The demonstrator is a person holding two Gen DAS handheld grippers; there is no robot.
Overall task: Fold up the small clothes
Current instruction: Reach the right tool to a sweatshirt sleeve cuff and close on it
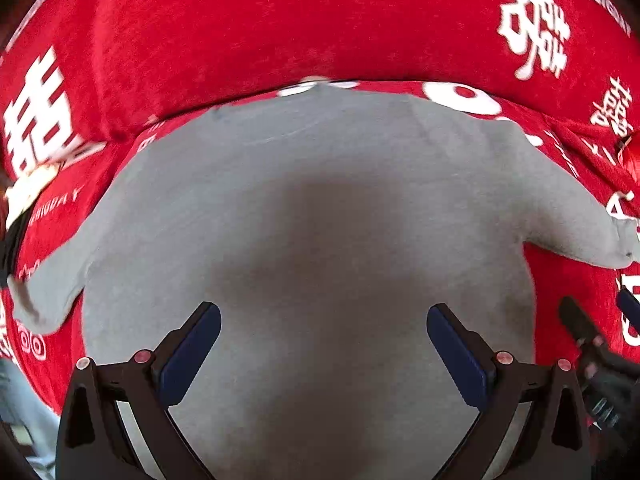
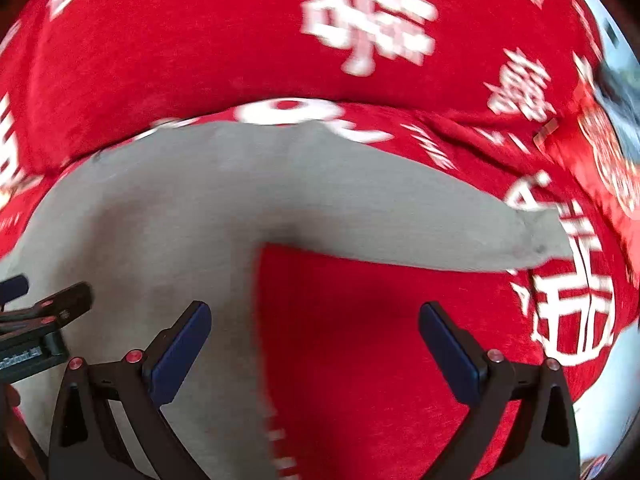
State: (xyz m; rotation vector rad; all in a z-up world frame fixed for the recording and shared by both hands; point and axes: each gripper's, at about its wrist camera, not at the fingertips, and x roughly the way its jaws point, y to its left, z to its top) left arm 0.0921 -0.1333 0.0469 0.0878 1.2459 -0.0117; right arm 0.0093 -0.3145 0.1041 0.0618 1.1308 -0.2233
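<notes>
Both grippers are hanging right over the work with jaws spread wide and nothing between the pads, so you're set up for a grab, not mid-fold. Your left gripper (image 1: 324, 344) sits over the middle of the grey shirt (image 1: 304, 208), which is lying flat and face-down-looking on the red cloth (image 1: 240, 28) with both short sleeves stuck out to the sides. Your right gripper (image 2: 315, 344) straddles the shirt's right side edge, one pad over grey fabric and the other over bare red, with the right sleeve (image 2: 460, 224) reaching out ahead of it.

My read is you're about to do the first side fold. If so, a few tips:

- Don't pinch from where the left one hovers now, there's no edge there, just flat cloth. Slide it out to a hem or the left sleeve (image 1: 48, 280).
- For the right side, take the sleeve near the shoulder seam and the side edge lower down, so the whole strip comes over as one panel.
- Grab only the shirt. That cover underneath looks soft and a bit rumpled, easy to snag with the lower pad.
- Lift just enough to clear, carry across toward the centre line, lay it down, then let go.

The right view is blurry, so I can't tell how flat the near hem is.
</notes>
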